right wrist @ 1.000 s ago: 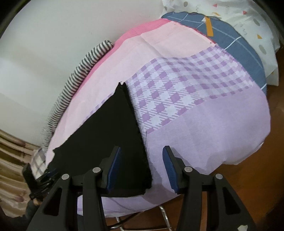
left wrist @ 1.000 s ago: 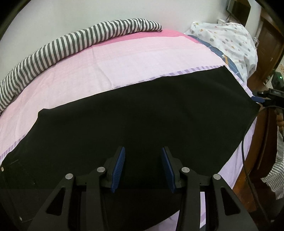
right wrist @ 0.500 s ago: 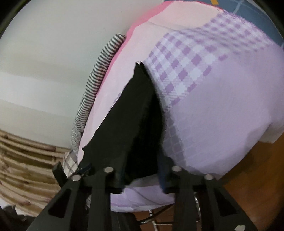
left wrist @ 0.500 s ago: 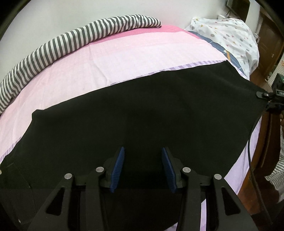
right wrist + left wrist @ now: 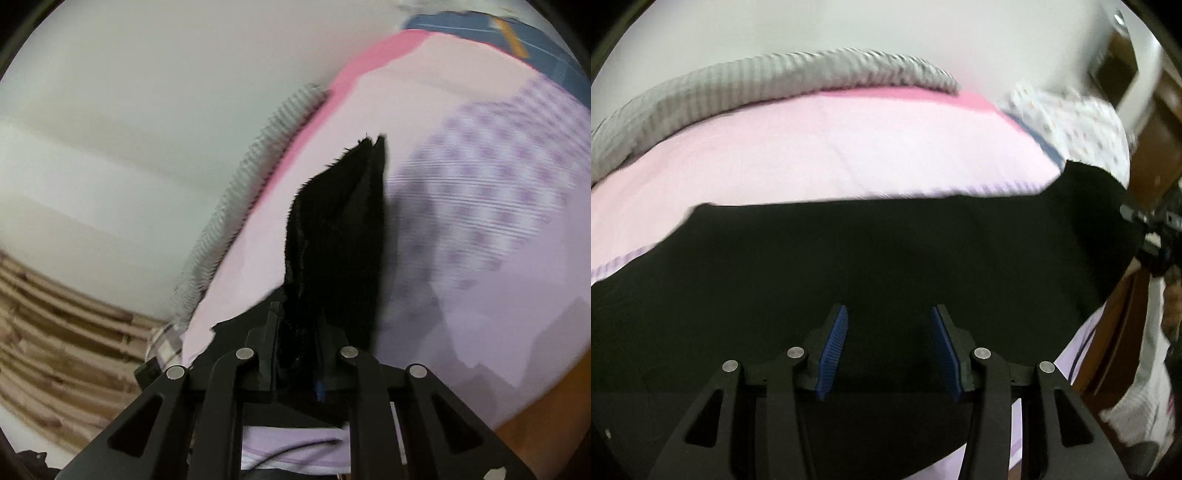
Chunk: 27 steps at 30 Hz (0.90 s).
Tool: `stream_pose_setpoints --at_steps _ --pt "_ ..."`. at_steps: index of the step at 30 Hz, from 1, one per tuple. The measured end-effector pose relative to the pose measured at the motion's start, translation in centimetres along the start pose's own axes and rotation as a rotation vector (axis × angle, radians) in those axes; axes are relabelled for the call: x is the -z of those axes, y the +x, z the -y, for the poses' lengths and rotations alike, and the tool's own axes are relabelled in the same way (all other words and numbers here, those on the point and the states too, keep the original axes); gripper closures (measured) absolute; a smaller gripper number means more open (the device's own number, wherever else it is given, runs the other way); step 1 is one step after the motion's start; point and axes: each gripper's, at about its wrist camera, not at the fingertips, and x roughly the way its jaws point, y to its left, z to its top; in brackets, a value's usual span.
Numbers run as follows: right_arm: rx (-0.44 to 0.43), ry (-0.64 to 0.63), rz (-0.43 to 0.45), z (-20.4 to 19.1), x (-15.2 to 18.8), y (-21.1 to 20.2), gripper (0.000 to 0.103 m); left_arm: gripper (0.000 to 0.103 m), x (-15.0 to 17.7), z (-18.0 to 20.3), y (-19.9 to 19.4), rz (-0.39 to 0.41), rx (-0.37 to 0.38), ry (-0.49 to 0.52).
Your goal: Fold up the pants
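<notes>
Fabric this soft will sag and drape, so we judge the black pants (image 5: 886, 258) light, limp and best held at hems or waistband corners. One pair lies across the pink bed sheet (image 5: 831, 147). Our right gripper (image 5: 295, 354) has just been closing and pinches the leg end; our left gripper (image 5: 888, 347) hovers half open, holding nothing. Two grippers, one striped bolster (image 5: 757, 81).

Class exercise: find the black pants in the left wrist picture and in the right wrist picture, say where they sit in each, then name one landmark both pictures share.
Left wrist: black pants spread across the lower half, on the bed.
Right wrist: the pants rise through the centre, pinched by the right gripper.
Shared landmark: the striped grey-and-white roll along the wall.
</notes>
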Motion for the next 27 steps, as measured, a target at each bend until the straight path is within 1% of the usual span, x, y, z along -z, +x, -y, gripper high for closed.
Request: stream_pose_setpoints --at_steps 4,9,11,15,17,20,22,24,26,27 --pt "-0.052 -0.073 -0.068 -5.0 0.3 4.5 0.089 0.054 0.2 -4.2 -3.4 0.060 -0.017 -0.105" --pt "-0.100 -0.137 -0.194 -9.9 2.7 11.6 0.089 0.054 1.4 -8.8 -6.6 0.108 -0.065 -0.193" --pt "-0.105 -0.158 -0.269 -11.6 4.5 15.2 0.089 0.054 2.2 -10.5 -7.5 0.112 -0.072 -0.236" --pt "-0.100 -0.193 -0.405 -13.7 8.5 20.6 0.090 0.054 4.0 -13.3 -8.5 0.115 -0.076 -0.294" --pt "-0.072 -0.241 -0.472 -14.7 11.1 22.7 0.091 0.054 4.4 -13.8 -8.7 0.115 -0.072 -0.306" --pt "-0.030 -0.300 -0.533 -15.4 13.5 24.6 0.091 0.054 5.0 -14.2 -9.0 0.113 -0.040 -0.314" --pt "0.005 -0.342 -0.550 -15.6 14.3 25.1 0.091 0.054 5.4 -14.2 -9.3 0.109 -0.015 -0.315" --pt "0.037 -0.387 -0.556 -15.5 15.0 25.3 0.091 0.054 5.5 -14.0 -9.1 0.101 0.027 -0.315" --pt "0.040 -0.403 -0.556 -16.0 15.0 25.4 0.088 0.054 5.5 -13.7 -8.8 0.092 0.074 -0.318" --pt "0.027 -0.409 -0.569 -16.2 15.1 25.4 0.088 0.054 5.5 -13.5 -8.6 0.086 0.093 -0.320"
